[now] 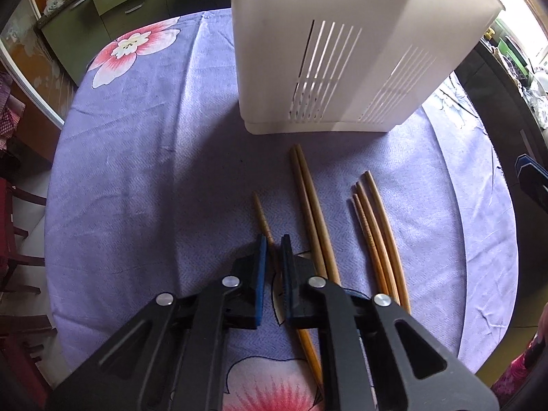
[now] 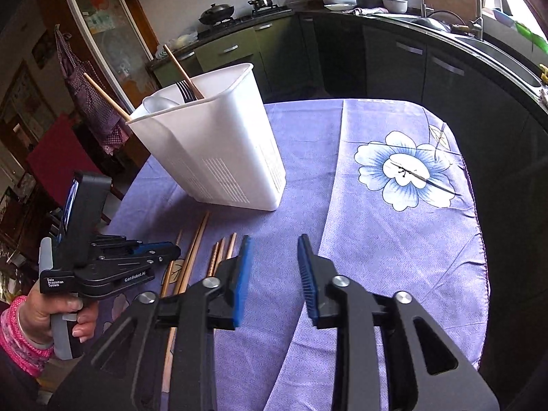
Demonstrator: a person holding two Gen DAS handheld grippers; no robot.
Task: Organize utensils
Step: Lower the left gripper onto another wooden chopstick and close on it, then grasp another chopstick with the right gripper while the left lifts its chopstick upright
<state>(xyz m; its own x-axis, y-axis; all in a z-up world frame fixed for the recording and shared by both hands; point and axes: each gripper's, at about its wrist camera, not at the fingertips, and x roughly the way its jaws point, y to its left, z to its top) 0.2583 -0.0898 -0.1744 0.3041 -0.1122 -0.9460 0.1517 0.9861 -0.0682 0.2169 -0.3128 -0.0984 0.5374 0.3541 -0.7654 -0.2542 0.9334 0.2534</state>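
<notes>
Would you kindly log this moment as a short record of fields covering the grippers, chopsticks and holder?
left gripper: jaws narrowed around one chopstick, full contact unclear
right gripper: open, holding nothing
loose chopsticks: pair and a group of three lying on the cloth
holder: white, upright; contains a fork, two chopsticks, a pale utensil

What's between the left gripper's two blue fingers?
One wooden chopstick lies between the pads of the left gripper, its tip poking out toward the white utensil holder. The left wrist view shows this.
</notes>
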